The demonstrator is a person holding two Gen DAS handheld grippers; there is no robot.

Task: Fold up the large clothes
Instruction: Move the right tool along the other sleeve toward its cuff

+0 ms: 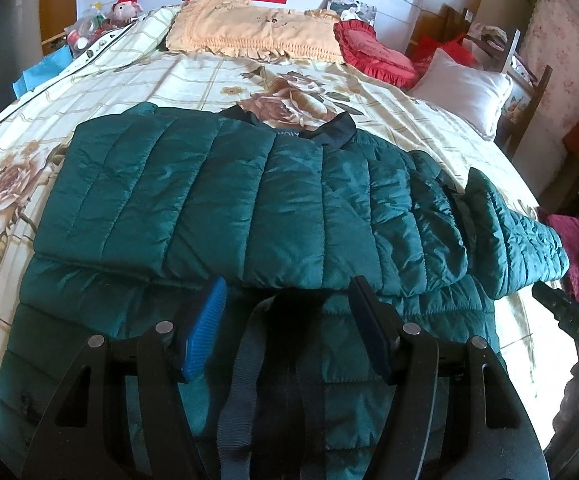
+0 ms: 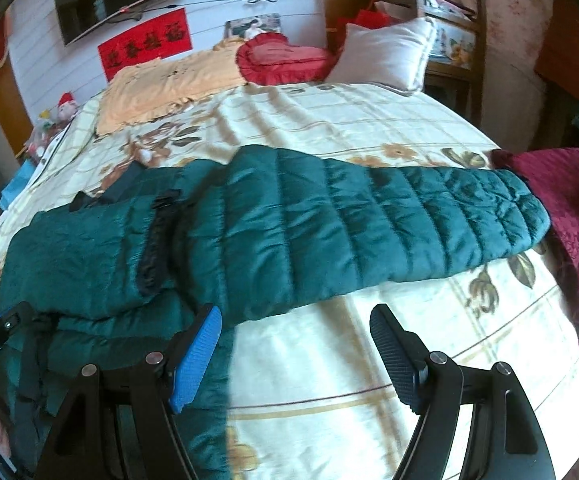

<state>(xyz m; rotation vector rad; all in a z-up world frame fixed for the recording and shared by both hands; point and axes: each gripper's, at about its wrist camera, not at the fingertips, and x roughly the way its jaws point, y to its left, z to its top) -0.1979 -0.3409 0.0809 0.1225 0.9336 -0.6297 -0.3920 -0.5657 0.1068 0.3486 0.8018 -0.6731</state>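
Observation:
A large dark green quilted jacket (image 1: 249,200) lies flat on the bed, its left sleeve folded across the body and its collar (image 1: 337,126) toward the pillows. Its right sleeve (image 2: 389,216) stretches out flat to the right. My left gripper (image 1: 285,304) is open and empty, hovering just above the jacket's lower body. My right gripper (image 2: 295,340) is open and empty, just in front of the outstretched sleeve, with its blue pad (image 2: 197,356) over the jacket's edge. The right gripper's body shows at the right edge of the left wrist view (image 1: 565,312).
The bed has a cream floral quilt (image 2: 349,360). A yellow frilled cover (image 1: 257,28), a red heart cushion (image 1: 373,52) and a white pillow (image 1: 461,88) lie at the head. A dark red cloth (image 2: 569,208) lies at the bed's right edge, by the sleeve cuff.

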